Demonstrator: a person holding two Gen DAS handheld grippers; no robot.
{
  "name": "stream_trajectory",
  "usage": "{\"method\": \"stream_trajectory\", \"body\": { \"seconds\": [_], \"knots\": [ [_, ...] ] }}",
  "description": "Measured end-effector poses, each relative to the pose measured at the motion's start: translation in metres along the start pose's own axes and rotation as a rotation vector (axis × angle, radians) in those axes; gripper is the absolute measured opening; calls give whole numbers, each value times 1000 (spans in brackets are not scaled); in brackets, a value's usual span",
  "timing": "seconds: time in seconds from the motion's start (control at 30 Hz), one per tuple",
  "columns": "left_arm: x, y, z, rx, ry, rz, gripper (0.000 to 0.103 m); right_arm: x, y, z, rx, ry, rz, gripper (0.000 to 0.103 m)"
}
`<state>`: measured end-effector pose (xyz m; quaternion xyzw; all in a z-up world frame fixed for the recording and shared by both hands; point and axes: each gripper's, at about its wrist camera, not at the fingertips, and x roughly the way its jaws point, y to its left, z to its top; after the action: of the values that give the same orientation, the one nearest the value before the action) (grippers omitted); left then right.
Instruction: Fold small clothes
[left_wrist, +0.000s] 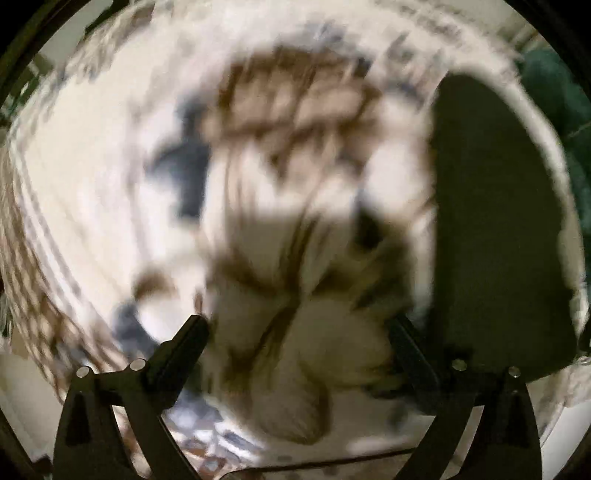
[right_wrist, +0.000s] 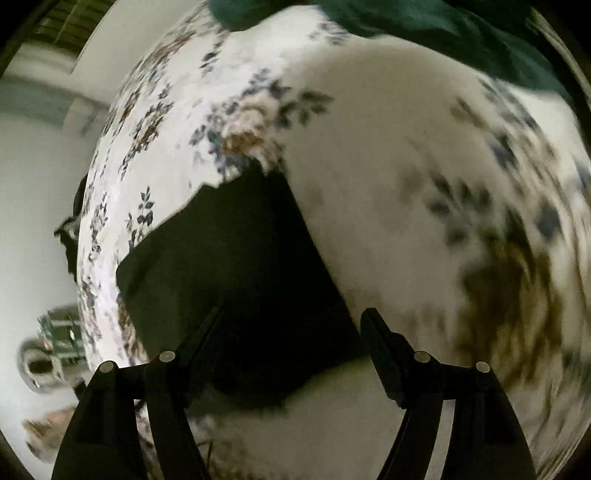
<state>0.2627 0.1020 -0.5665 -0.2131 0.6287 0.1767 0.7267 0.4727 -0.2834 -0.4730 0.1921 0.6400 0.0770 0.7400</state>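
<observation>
The dark folded garment (right_wrist: 236, 288) lies flat on the floral sheet (right_wrist: 369, 155) of what I take to be a bed, just ahead of my right hand-held gripper (right_wrist: 291, 332), whose jaws stand wide with nothing pinched between them. I judge it laid there as a finished fold. In the blurred left view it (left_wrist: 495, 229) sits at the right, beside my left hand-held gripper (left_wrist: 295, 328), spread wide above the sheet and empty. A green cloth (right_wrist: 424, 26) waits at the far edge.
</observation>
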Motion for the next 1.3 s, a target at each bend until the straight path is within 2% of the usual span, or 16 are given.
{"method": "stream_trajectory", "body": {
  "seconds": [0.2, 0.27, 0.3, 0.4, 0.5, 0.6, 0.77, 0.87, 0.9, 0.93, 0.97, 1.0, 1.03, 1.17, 1.23, 1.3],
  "knots": [
    [20, 1, 2, -39, -58, 36, 103, 103, 25, 80, -86, 103, 21, 76],
    [22, 2, 5, -41, -46, 28, 103, 117, 28, 88, -84, 125, 66, 55],
    [21, 2, 7, -35, -27, 24, 103, 119, 32, 90, -87, 129, 93, 17],
    [11, -4, 14, -36, 7, 11, 103, 95, 50, 92, -143, 60, 87, 13],
    [-17, -1, 26, -43, -65, -15, 103, 61, 66, 96, -198, -24, 81, 12],
    [-42, -12, 54, -48, -150, -63, 103, 56, 72, 103, -227, -36, 54, 11],
    [-26, -45, 118, -86, -127, -237, 103, 85, 76, 106, -315, -7, -54, 11],
    [-5, -77, 155, -48, -105, -269, 102, 99, 64, 111, -281, 64, -56, 15],
    [4, -88, 167, -23, -98, -285, 92, 97, 55, 113, -235, 78, -46, 31],
    [7, -91, 172, -9, -98, -293, 63, 92, 45, 115, -190, 84, -37, 40],
    [13, -99, 182, 14, -95, -307, 41, 82, 31, 113, -138, 92, -10, 49],
    [21, -106, 191, 39, -82, -323, 28, 76, 21, 111, -109, 100, 26, 50],
    [19, -107, 189, 49, -88, -318, 21, 69, 8, 105, -74, 123, 65, 54],
    [24, -105, 194, 72, -93, -325, 19, 60, -36, 58, 26, 260, 135, 57],
    [24, -103, 192, 72, -95, -325, 19, 69, -54, 31, 92, 348, 126, 57],
    [22, -104, 191, 77, -100, -319, 19, 70, -67, 10, 163, 355, 138, 57]
  ]
}}
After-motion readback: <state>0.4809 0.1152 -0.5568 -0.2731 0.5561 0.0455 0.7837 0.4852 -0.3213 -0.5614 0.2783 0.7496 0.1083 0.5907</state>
